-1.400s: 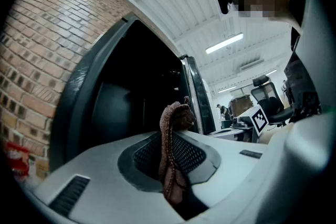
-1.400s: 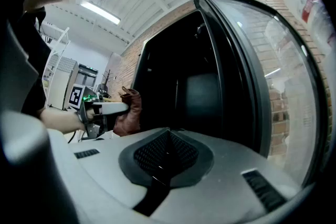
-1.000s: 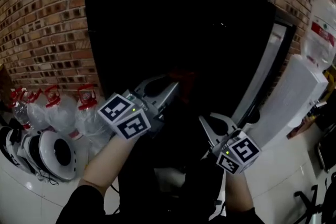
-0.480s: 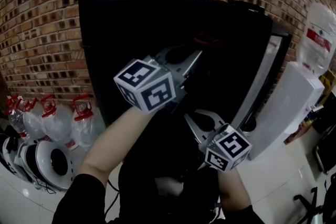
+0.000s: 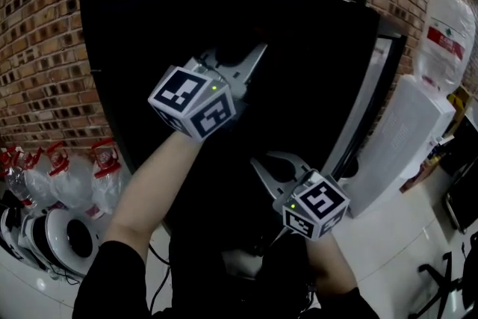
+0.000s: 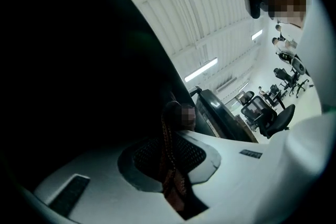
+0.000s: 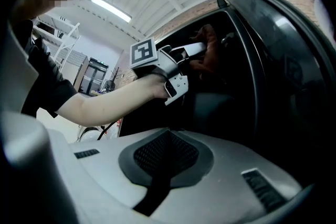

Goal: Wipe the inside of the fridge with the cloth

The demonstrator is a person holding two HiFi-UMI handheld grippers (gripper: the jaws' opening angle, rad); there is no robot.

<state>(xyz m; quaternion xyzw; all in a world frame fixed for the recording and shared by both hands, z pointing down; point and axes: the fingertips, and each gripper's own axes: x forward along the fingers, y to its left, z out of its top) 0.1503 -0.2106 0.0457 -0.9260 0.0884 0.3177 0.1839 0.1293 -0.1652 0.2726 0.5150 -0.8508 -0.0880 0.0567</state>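
The black fridge [image 5: 134, 48] stands open against a brick wall, its inside dark. My left gripper [image 5: 250, 52] reaches up into the upper part of the fridge, shut on a reddish-brown cloth [image 6: 170, 165] pinched between its pads. In the right gripper view the cloth [image 7: 210, 52] hangs bunched at the left gripper's tips [image 7: 197, 50], inside the fridge opening. My right gripper [image 5: 260, 162] hovers lower down in front of the opening. Its jaws [image 7: 167, 139] are shut with nothing between them.
The fridge door [image 5: 370, 108] stands open at the right, pale inner edge showing. A white water dispenser [image 5: 407, 146] with a bottle [image 5: 447, 41] stands beyond it. Several water bottles [image 5: 71, 175] and a round white appliance [image 5: 67, 235] sit on the floor at left.
The left gripper has risen with the cloth from mid-height to the upper part of the fridge opening. The right gripper has drifted a little to the left.
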